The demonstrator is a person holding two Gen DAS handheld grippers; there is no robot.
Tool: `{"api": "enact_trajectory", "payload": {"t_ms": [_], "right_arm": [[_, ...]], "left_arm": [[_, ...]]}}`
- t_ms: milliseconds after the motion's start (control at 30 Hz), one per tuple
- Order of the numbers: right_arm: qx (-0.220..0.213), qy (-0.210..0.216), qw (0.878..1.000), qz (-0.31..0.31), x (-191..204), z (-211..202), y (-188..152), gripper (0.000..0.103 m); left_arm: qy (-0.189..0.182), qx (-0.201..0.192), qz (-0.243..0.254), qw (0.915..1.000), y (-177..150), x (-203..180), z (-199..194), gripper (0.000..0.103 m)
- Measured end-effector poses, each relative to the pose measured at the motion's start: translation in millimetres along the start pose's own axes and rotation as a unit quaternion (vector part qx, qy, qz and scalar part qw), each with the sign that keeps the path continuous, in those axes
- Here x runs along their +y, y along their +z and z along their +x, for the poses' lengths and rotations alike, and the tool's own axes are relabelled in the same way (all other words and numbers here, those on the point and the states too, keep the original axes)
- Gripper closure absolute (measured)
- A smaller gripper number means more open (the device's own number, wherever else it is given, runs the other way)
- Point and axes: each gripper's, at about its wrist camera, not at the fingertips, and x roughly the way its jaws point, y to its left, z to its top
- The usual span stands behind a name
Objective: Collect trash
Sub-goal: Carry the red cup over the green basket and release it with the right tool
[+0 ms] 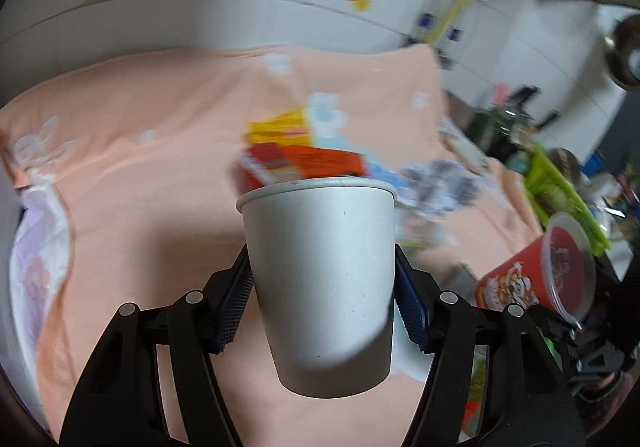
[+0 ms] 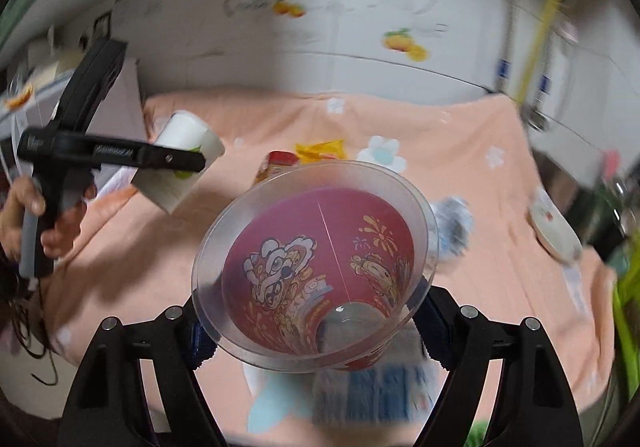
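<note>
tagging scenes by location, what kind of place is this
Probably a lived-in home room, maybe a bedroom: a peach flowered sheet spread like bedding, fruit stickers on the white wall, and cluttered household items at one side.

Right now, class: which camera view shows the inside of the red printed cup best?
The right wrist view: the red printed cup, held in the right gripper, opens toward the lens, showing its base and clear rim. The left wrist view shows only its outside and rim, at the right edge.

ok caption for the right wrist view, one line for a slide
Right gripper clamps a red cartoon-print cup above the peach cloth.
</note>
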Motion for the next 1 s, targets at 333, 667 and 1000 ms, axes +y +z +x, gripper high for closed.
{"api": "enact_trajectory", "payload": {"t_ms": [333, 667, 1000], "right_arm": [[0.055, -0.101, 0.987, 0.114, -82, -63, -105, 0.026], [0.191, -0.119, 0.943, 0.246, -144, -28, -218, 0.026], [0.261, -0.085, 0.894, 0.353, -172, 1, -261, 0.026]], "left_arm": [[-0.101, 0.023, 0.088, 0.9907, -30, -117, 10, 0.039], [-0.149, 0.066, 0.139, 0.9768, -63, -193, 37, 0.039], [-0.161, 0.099, 0.164, 0.9681, -84, -221, 60, 0.038]]}}
